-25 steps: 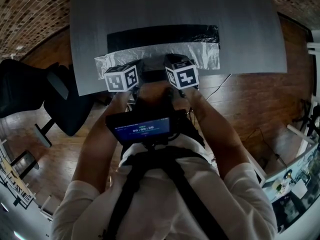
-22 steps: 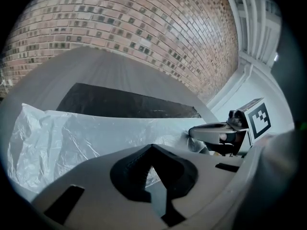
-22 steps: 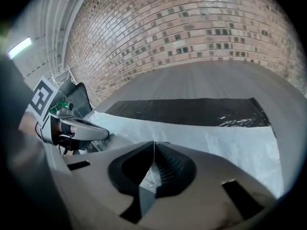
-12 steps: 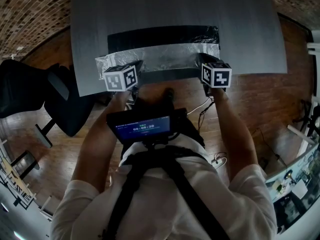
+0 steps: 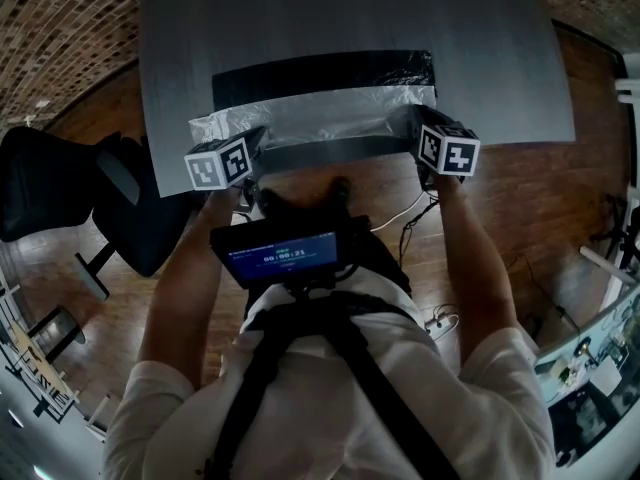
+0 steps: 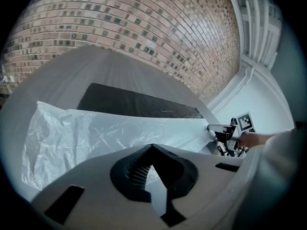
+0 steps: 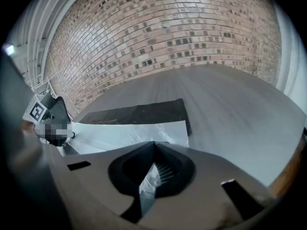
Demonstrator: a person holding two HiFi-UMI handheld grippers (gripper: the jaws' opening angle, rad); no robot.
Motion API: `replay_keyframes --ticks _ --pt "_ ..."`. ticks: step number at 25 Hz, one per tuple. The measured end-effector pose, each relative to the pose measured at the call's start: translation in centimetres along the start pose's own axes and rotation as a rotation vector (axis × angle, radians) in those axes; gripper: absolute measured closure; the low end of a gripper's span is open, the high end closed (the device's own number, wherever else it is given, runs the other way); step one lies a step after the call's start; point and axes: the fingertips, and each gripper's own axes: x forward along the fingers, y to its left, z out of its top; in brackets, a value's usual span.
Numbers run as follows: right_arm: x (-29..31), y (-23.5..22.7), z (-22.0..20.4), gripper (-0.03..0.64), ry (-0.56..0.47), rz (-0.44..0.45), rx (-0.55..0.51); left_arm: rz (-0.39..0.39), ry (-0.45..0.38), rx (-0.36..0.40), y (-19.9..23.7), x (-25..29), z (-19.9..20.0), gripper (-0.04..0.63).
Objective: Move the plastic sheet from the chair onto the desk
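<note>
The clear plastic sheet (image 5: 320,118) lies stretched across the near part of the grey desk (image 5: 350,18), partly over a black mat (image 5: 320,73). My left gripper (image 5: 250,140) is shut on the sheet's near left corner, and the film (image 6: 96,133) runs into its jaws (image 6: 152,174). My right gripper (image 5: 416,120) holds the near right corner. Its jaws (image 7: 148,176) are closing tight on the film (image 7: 129,133). Each gripper view shows the other gripper at the sheet's far end. The black chair (image 5: 100,198) stands left of the desk.
The desk's near edge (image 5: 330,153) runs just below the sheet. A screen device (image 5: 285,253) hangs at the person's chest. Cables (image 5: 420,208) lie on the wooden floor under the desk's right side. A brick wall (image 7: 158,47) rises behind the desk.
My right gripper has slid from the sheet's middle out to its right corner. The left gripper has shifted slightly left. The sheet is now pulled wider and flatter.
</note>
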Motion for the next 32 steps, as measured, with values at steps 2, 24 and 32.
replay_keyframes --ticks 2,24,32 --pt "0.0 -0.3 0.1 0.614 -0.001 -0.005 -0.002 0.012 -0.009 -0.020 1.3 -0.8 0.1 0.595" --pt "-1.0 -2.2 0.1 0.614 0.011 -0.055 -0.006 0.189 -0.096 -0.143 9.4 -7.2 -0.2 0.595" --pt "-2.8 -4.0 0.6 0.612 -0.031 -0.138 0.007 0.256 -0.140 -0.130 10.4 -9.6 0.5 0.595"
